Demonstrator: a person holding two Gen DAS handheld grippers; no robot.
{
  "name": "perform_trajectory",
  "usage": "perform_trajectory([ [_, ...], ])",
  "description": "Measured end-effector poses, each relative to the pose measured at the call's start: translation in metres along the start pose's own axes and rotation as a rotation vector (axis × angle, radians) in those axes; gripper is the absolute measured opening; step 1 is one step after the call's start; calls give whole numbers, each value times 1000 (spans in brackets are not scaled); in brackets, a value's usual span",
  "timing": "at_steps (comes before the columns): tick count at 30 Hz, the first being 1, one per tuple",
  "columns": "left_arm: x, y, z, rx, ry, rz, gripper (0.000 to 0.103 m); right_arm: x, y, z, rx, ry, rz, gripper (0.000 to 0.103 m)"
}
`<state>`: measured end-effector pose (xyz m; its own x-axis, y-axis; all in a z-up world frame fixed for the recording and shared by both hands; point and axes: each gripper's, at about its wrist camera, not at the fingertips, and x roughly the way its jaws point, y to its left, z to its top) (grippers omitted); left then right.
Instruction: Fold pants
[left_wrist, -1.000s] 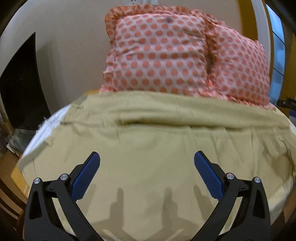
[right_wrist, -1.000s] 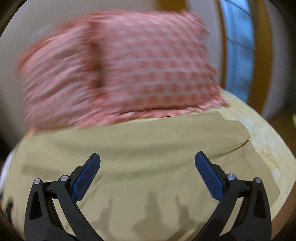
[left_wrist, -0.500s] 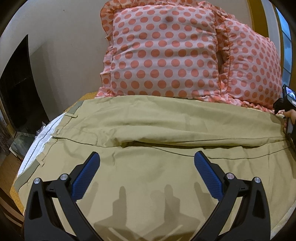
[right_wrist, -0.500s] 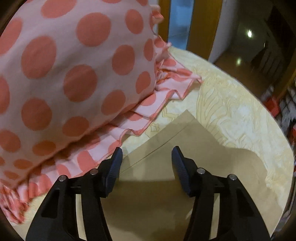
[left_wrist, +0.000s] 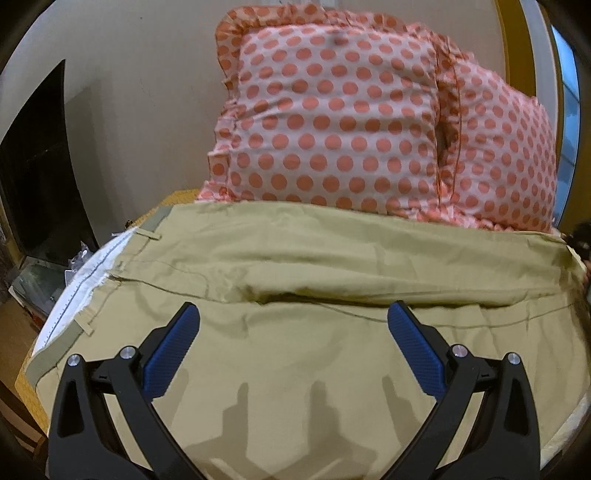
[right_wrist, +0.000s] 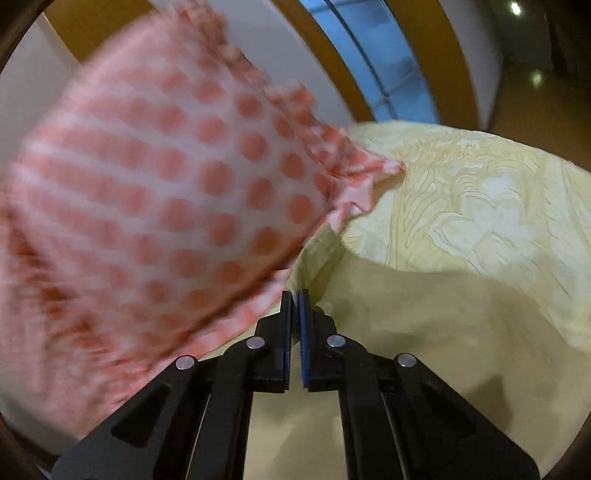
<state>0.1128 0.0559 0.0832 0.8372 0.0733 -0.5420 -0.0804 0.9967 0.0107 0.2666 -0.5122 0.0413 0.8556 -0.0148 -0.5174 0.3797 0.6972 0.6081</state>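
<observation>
Khaki pants (left_wrist: 314, 354) lie spread across the bed, waistband with white lining (left_wrist: 85, 273) at the left, legs running right. My left gripper (left_wrist: 293, 332) is open and empty, hovering over the middle of the pants. My right gripper (right_wrist: 294, 295) is shut on the far corner of the pants' leg hem (right_wrist: 317, 258) and lifts it beside the pillow. The rest of the pants (right_wrist: 424, 369) hangs below it in the right wrist view.
Two pink polka-dot pillows (left_wrist: 332, 122) lean on the wall just behind the pants; one also shows in the right wrist view (right_wrist: 147, 221). A yellow patterned bedsheet (right_wrist: 480, 192) covers the bed. A dark cabinet (left_wrist: 33, 162) stands at the left.
My right gripper has closed on the pant leg's hem corner and raised it. The left gripper has stayed open over the pants and pulled back slightly.
</observation>
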Motion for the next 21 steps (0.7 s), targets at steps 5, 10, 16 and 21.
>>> perform_trajectory([
  [5, -11, 30, 15, -47, -52, -8, 101, -113, -33, -46, 47, -54, 188, 4],
  [10, -2, 54, 40, -118, -81, -86, 101, -119, -79, -85, 154, 86, 168, 5],
  [16, 39, 72, 64, -243, -2, -157, 101, -115, -87, -95, 197, 132, 133, 56],
  [21, 96, 75, 80, -387, 90, -232, 101, -106, -92, -94, 157, 107, 124, 2],
])
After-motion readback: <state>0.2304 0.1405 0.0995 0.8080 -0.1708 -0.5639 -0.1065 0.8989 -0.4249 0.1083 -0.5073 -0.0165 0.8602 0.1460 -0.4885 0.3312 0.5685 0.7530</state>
